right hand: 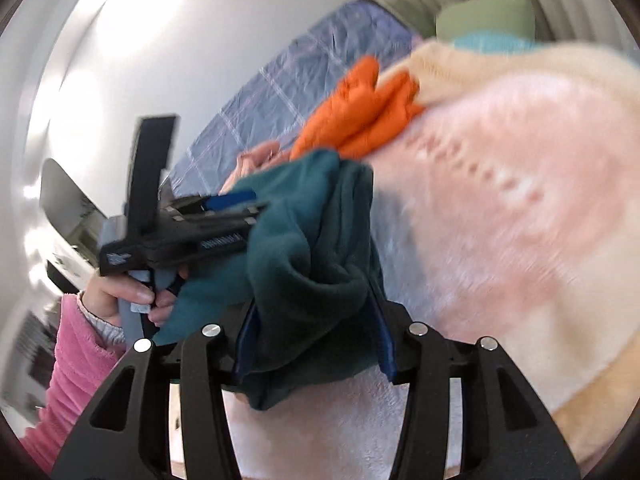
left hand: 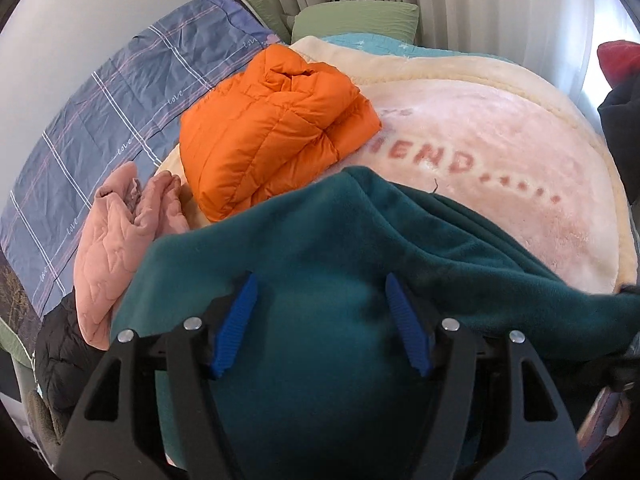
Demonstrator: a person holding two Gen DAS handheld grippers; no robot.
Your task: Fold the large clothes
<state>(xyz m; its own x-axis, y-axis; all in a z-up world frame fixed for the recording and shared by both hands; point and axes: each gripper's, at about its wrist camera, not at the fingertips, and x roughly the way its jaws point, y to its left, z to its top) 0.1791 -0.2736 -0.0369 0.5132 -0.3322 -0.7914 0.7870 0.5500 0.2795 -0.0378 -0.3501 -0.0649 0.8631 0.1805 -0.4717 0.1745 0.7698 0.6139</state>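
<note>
Teal fleece garment [left hand: 320,240] hangs bunched between the two grippers, low over the near edge of a pink plush blanket [left hand: 500,152] that covers the bed; in the left wrist view the left gripper [left hand: 320,320] has its blue-padded jaws spread wide apart, with the fleece draped across and beneath them, yet whether any cloth is pinched I cannot tell; in the right wrist view the right gripper [right hand: 310,328] has a thick wad of the same fleece [right hand: 304,264] filling the gap between its jaws, whose pads press against both sides of the bundle; that view is blurred, so finer detail is lost; the left gripper [right hand: 232,204] shows there from the side, held by a hand [right hand: 128,292] in a pink sleeve, its tip buried in the fleece; behind the garment an orange puffer jacket [left hand: 272,128] lies folded on the blanket; just beside it, at its left, rests a pink quilted garment [left hand: 120,240], and a dark quilted garment [left hand: 64,352] lies at the bed's near left corner; a blue checked quilt [left hand: 120,92] runs along the wall; green pillows [left hand: 356,20] sit at the far end by the curtain [left hand: 460,0].
</note>
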